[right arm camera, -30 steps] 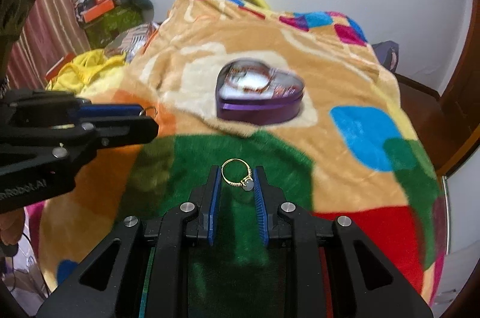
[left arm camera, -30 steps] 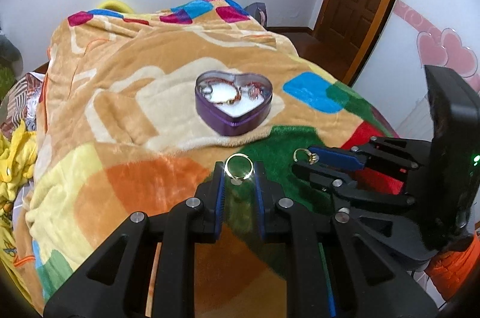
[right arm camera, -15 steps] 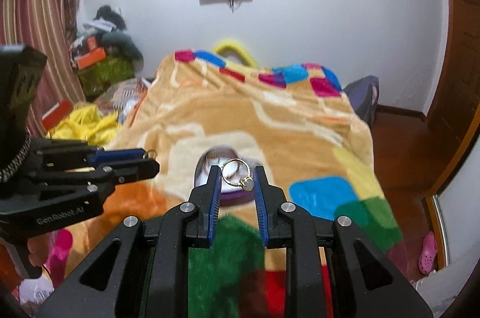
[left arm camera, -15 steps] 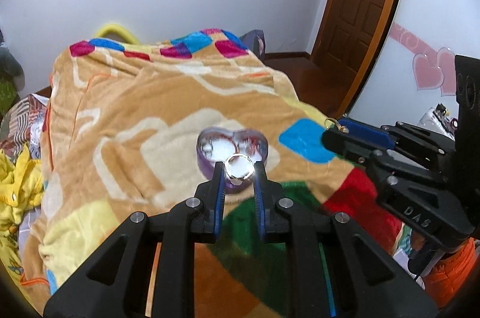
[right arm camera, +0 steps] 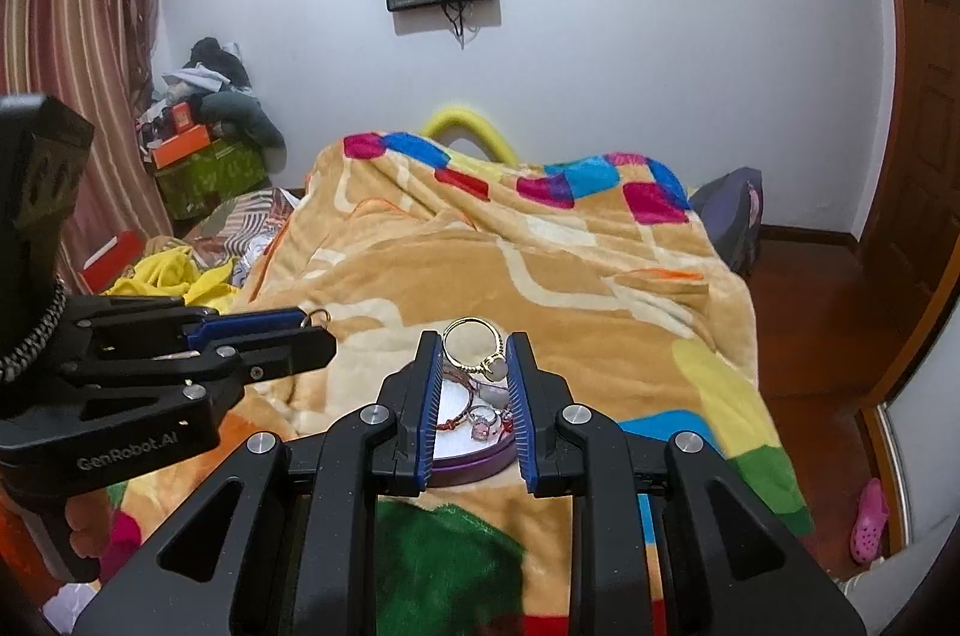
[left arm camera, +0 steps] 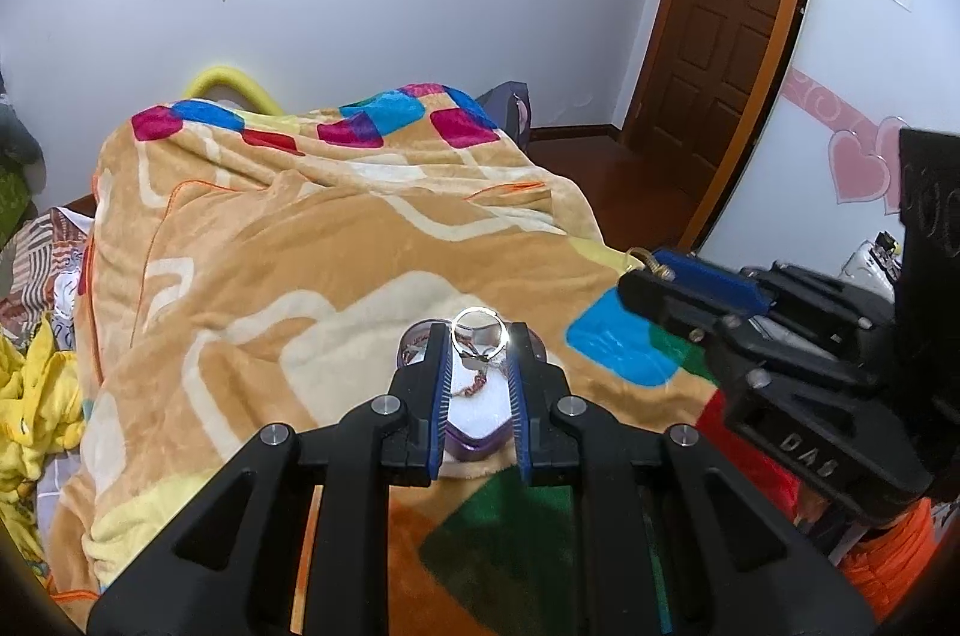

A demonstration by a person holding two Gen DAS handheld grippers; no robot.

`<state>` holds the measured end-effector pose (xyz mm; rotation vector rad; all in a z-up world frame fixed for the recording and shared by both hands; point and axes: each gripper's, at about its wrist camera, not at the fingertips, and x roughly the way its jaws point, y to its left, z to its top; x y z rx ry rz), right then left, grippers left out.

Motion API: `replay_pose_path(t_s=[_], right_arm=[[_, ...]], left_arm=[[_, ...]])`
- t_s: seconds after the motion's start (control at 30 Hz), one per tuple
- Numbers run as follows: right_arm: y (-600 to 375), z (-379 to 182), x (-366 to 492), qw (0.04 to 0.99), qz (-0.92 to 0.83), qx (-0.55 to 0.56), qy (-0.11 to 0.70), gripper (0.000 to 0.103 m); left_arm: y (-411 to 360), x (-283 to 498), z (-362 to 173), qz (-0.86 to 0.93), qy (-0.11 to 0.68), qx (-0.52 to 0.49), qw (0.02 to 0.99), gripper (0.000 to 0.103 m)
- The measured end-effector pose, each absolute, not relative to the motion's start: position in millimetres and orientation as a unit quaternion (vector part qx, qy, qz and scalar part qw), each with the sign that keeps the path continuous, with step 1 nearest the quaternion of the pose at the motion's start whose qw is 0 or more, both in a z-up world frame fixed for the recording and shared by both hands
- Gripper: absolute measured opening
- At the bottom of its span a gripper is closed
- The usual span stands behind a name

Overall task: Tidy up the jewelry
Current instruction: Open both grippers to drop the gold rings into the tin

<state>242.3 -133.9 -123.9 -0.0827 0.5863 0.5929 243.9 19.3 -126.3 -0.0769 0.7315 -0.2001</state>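
Two rings, one per gripper: left fingers (left arm camera: 478, 343) pinch the silver ring (left arm camera: 477, 330), right fingers (right arm camera: 474, 351) the gold ring (right arm camera: 474, 345), above one heart tin (right arm camera: 474, 462)

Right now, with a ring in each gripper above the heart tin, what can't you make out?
- Heart tin, left wrist view: the left gripper and its silver ring cover most of it.
- Tin contents, right wrist view: tangled, only partly seen past the right gripper and its gold ring; no count possible.
- Silver ring's setting: lost in glare.
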Motion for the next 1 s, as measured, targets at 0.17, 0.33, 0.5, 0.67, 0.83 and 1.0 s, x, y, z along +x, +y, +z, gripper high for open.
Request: replay_pose_path(t_s=[0.17,0.33,0.5,0.67,0.83,1.0], right_arm=[[-128,-143,254,0.903,0.292,-0.042,0.311,0.019],[-124,-162,267,0.891,0.297,-0.041,0.341,0.020],[-118,-178,280,0.877,0.305,-0.043,0.369,0.020],[-112,-185,282,0.870,0.310,-0.055,0.380,0.020],[-107,-188,284,0.869,0.311,-0.069,0.378,0.020],[-101,-192,283,0.865,0.310,-0.089,0.383,0.020]], left_arm=[[23,260,-140,-0.105,0.374,-0.046,0.920,0.017],[24,275,-157,-0.110,0.397,-0.049,0.910,0.017],[27,289,-174,-0.113,0.419,-0.058,0.899,0.017],[31,296,-184,-0.115,0.431,-0.070,0.892,0.017],[29,299,-188,-0.118,0.436,-0.070,0.890,0.017],[25,295,-184,-0.115,0.430,-0.058,0.893,0.017]])
